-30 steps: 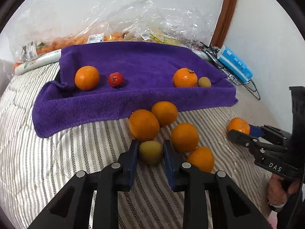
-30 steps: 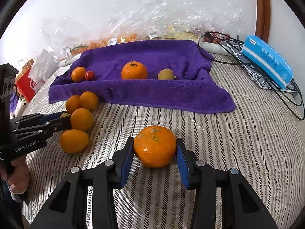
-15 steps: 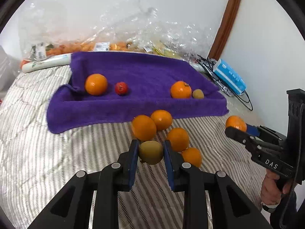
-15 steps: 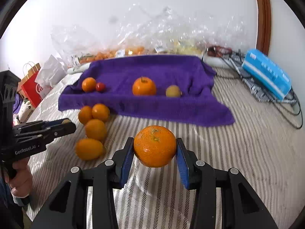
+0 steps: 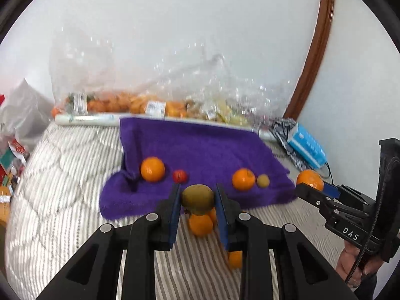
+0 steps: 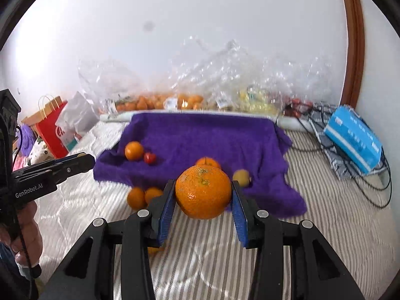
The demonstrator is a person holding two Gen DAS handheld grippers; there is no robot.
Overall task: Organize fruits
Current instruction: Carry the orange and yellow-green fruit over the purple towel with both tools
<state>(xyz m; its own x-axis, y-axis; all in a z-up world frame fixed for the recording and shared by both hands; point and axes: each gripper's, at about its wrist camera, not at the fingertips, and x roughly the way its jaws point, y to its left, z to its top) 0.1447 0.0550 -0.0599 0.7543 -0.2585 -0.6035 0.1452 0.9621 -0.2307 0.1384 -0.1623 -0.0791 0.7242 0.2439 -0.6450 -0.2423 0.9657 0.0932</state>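
**Transport Phase: Both Grippers Loaded, Above the Bed**

1. Gripper state. The left gripper (image 5: 197, 201) is clenched on a green-brown kiwi (image 5: 198, 198); both blue pads bear on its sides. The right gripper (image 6: 203, 192) is clenched on a large orange (image 6: 203, 192), seated between its pads.

2. Position of held fruit. Both fruits are carried in the air above the striped bedcover (image 6: 325, 225), short of the near edge of the purple towel (image 5: 200, 150). Neither touches the cover.

3. Sorted fruit. On the towel, an orange (image 5: 152, 169) lies just beside a small red fruit (image 5: 179, 176) at the left; a second orange (image 5: 243, 179) lies just beside a small kiwi (image 5: 263, 180) at the right.

4. Unsorted fruit. Several loose oranges (image 5: 200, 224) lie on the bedcover below the left gripper, in front of the towel.

5. Step in hand. Judged from the layout, this is the carry between pickup and placement.

6. Next move. The towel pairs appear to mix types, so the intended grouping cannot be determined. Placement calls for lowering each fruit onto a bare part of the towel, clear of resting fruit, and releasing only after contact. Round fruit may roll on the soft, sloped cloth.
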